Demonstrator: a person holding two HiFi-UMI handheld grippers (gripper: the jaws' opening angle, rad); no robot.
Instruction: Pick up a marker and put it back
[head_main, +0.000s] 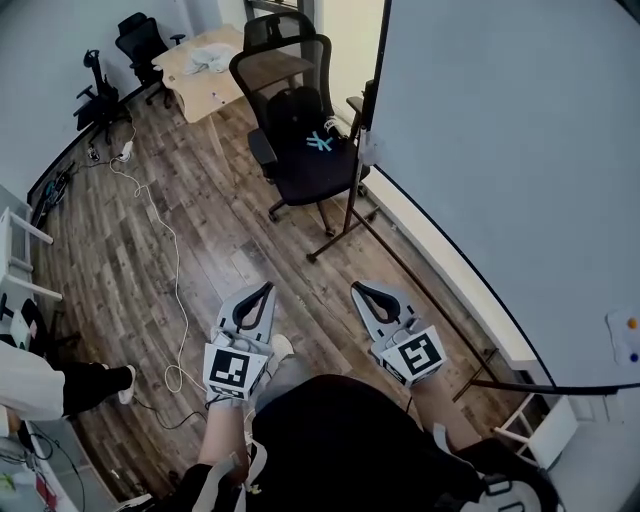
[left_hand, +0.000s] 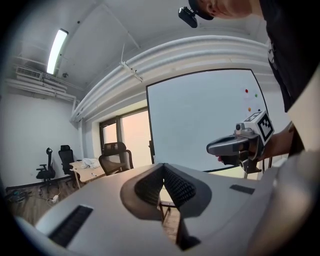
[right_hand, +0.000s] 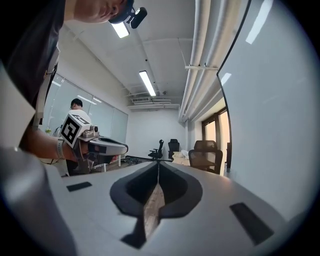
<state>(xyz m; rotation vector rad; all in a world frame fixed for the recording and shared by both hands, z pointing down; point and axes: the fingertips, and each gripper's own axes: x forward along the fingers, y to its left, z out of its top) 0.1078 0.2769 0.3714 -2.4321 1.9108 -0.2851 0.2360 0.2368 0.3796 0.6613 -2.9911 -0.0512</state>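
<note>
I held my left gripper (head_main: 266, 288) and right gripper (head_main: 358, 289) side by side above the floor (head_main: 200, 250), both jaws pressed together and empty, with the whiteboard (head_main: 500, 150) right of them; I could not tell where the marker lay.

I log: left gripper (head_main: 264, 290), right gripper (head_main: 363, 291) grey; 2 marker cubes (head_main: 228, 368) black-and-white squares; office chair (head_main: 305, 150) black; plank floor (head_main: 130, 270) brown; whiteboard (head_main: 500, 150) white.

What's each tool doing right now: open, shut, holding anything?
Left tool: shut, nothing between its jaws.
Right tool: shut, holding nothing.
</note>
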